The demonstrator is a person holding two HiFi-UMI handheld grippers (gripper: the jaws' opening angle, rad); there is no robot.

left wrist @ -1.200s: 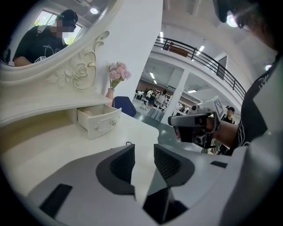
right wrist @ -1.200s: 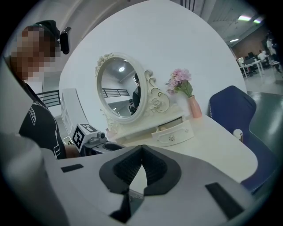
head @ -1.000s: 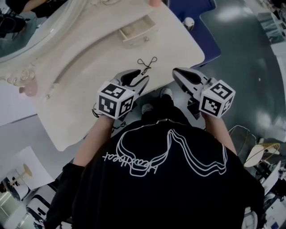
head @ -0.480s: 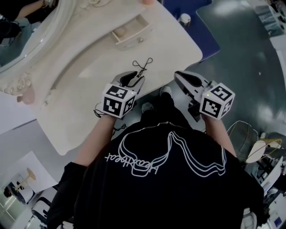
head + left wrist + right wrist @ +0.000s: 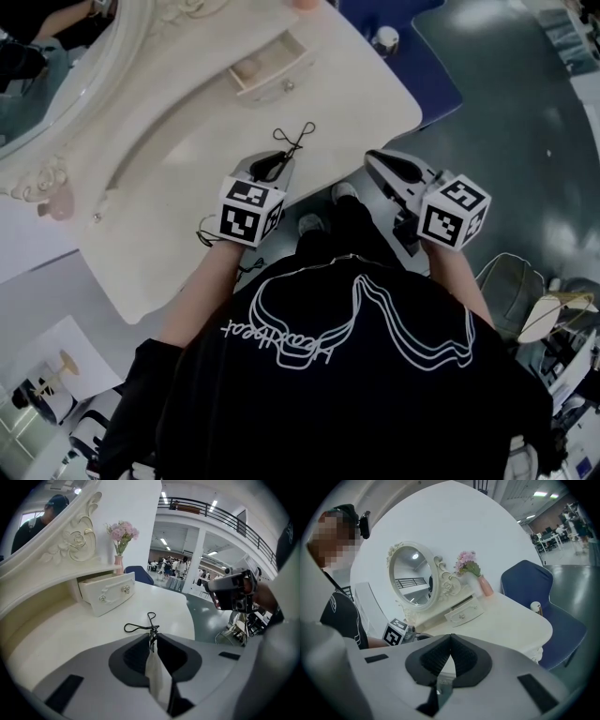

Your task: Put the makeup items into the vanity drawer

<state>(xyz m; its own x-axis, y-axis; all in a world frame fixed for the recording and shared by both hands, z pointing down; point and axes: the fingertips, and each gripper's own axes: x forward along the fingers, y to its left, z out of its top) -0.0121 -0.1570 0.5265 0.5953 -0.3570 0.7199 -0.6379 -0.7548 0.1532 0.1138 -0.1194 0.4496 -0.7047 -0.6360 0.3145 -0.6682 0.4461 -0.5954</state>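
A black wire eyelash curler (image 5: 298, 139) (image 5: 140, 626) lies on the cream vanity top (image 5: 187, 169), near its front edge. My left gripper (image 5: 280, 159) (image 5: 152, 639) reaches over that edge, its jaws closing with the curler's near end pinched between the tips. The small vanity drawer (image 5: 265, 68) (image 5: 107, 592) (image 5: 464, 612) stands pulled open at the back of the table. My right gripper (image 5: 372, 156) (image 5: 450, 637) is shut with nothing in it, held off the table's front corner above the floor.
An oval mirror (image 5: 412, 581) in a carved frame stands at the back of the vanity. A pink vase of flowers (image 5: 121, 536) (image 5: 480, 581) sits above the drawer. A blue chair (image 5: 403, 19) (image 5: 534, 588) stands past the table's far end. The person's shoes (image 5: 347, 192) show below.
The left gripper's jaws have gone from wide apart to nearly together, and it has slid forward onto the curler's near end. The right gripper has kept its place.
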